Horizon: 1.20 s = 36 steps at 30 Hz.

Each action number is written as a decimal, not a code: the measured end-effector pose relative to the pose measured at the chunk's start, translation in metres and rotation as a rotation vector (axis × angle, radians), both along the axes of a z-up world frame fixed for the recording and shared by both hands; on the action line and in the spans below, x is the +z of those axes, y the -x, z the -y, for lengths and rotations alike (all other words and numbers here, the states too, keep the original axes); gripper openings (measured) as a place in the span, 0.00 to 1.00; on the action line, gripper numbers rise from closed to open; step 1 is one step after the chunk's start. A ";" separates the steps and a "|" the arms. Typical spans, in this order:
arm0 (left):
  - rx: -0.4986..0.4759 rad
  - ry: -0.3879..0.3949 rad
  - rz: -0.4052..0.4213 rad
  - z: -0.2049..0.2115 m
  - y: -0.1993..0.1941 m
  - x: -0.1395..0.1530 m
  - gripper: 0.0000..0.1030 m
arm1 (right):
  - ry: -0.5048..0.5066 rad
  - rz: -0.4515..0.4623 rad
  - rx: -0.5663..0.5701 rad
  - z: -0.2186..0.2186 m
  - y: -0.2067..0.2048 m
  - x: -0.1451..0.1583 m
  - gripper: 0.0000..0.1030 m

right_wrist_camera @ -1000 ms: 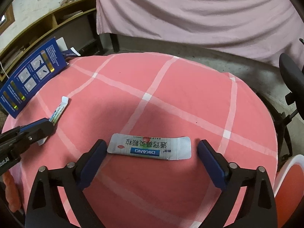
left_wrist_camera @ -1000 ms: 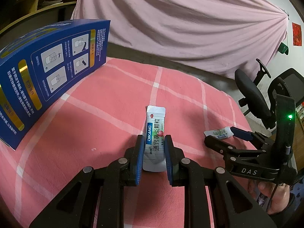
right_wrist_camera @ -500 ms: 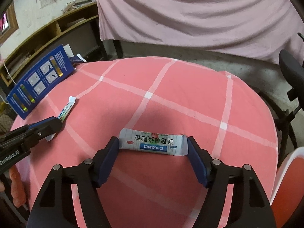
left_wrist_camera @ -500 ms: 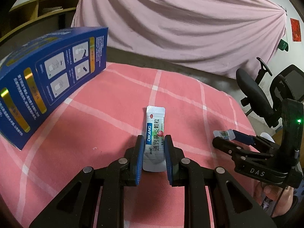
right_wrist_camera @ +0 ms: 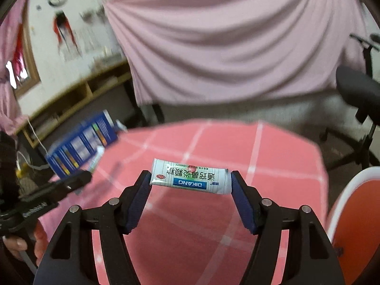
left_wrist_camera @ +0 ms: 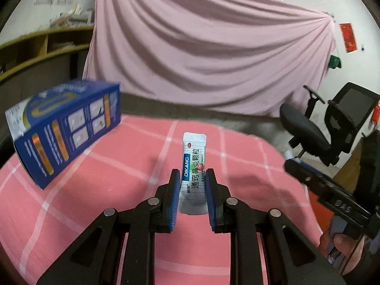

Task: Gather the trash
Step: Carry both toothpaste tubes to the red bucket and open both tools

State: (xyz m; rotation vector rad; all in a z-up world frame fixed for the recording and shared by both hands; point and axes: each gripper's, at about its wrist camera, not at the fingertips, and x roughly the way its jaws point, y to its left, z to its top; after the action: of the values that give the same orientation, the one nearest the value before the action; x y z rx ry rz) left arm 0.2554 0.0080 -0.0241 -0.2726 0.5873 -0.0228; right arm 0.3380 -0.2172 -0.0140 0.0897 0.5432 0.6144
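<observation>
Two white DIKANG sachets are the trash here. My left gripper [left_wrist_camera: 191, 175] is shut on one sachet [left_wrist_camera: 193, 152], which points forward from between the blue pads, clear of the pink checked tablecloth [left_wrist_camera: 118, 190]. My right gripper [right_wrist_camera: 190, 177] is shut on the other sachet [right_wrist_camera: 185, 174], gripped crosswise by its two ends and held above the tablecloth [right_wrist_camera: 213, 225]. The left wrist view catches the right gripper [left_wrist_camera: 294, 163] at the right edge, with a hand under it. In the right wrist view the left gripper [right_wrist_camera: 83, 178] shows blurred at the left.
A blue carton [left_wrist_camera: 64, 130] lies on the table's far left side, also the carton [right_wrist_camera: 80, 144] in the right wrist view. A black office chair [left_wrist_camera: 308, 128] stands beyond the table's right edge. An orange and white chair [right_wrist_camera: 356, 225] is close at the right. A pink curtain [left_wrist_camera: 201, 59] hangs behind.
The right gripper's jaws closed onto the ends of the sachet that lay between them and lifted it off the table. The left gripper rose with its sachet. Both views tilted up.
</observation>
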 end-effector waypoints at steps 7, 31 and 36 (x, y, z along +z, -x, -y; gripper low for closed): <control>-0.045 -0.062 0.172 0.037 0.021 0.037 0.17 | -0.095 0.260 -0.109 0.041 0.043 0.038 0.64; -0.371 -0.202 0.356 0.236 0.017 0.077 0.17 | -0.168 0.358 -0.459 0.203 0.083 0.044 0.64; -0.414 -0.216 0.322 0.266 0.010 0.064 0.17 | -0.181 0.305 -0.475 0.219 0.080 0.038 0.65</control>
State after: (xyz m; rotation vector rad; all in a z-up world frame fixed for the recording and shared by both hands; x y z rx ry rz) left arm 0.2457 -0.2584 0.0402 0.0671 0.3135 -0.3943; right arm 0.2575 -0.4359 0.0240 0.2823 0.1566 0.2041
